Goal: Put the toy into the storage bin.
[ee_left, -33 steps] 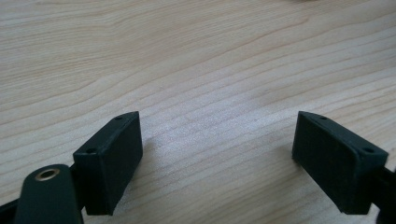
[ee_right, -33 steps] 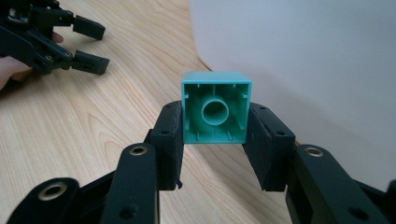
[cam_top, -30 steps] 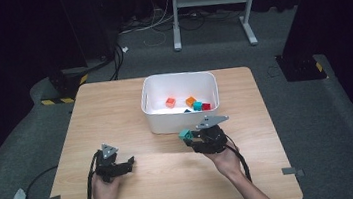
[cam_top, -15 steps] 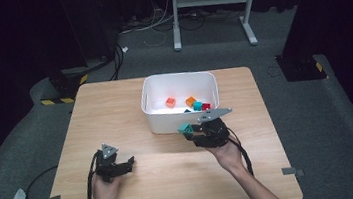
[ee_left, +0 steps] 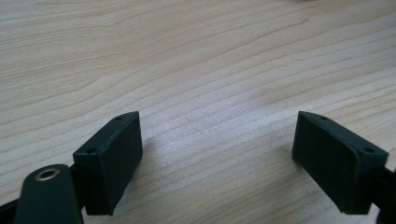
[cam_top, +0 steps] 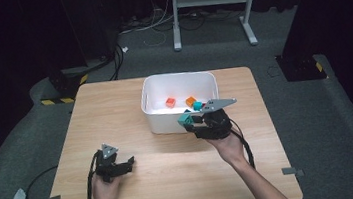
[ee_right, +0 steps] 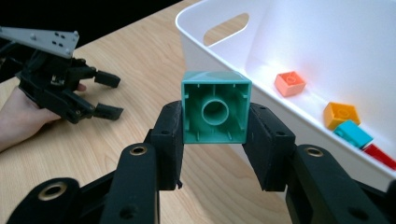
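Green block (ee_right: 215, 113) clamped in right gripper (cam_top: 190, 121), raised beside white bin (cam_top: 157, 122); left gripper (ee_left: 219, 154) wide

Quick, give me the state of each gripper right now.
Left gripper: open, nothing between its jaws, low over the table.
Right gripper: shut on the teal block, beside the white bin.

No readable text, labels, brands or numbers anywhere: none on the white plastic bin (cam_top: 166, 118), the coloured toy bricks, or the light wooden counter (cam_top: 115, 106).
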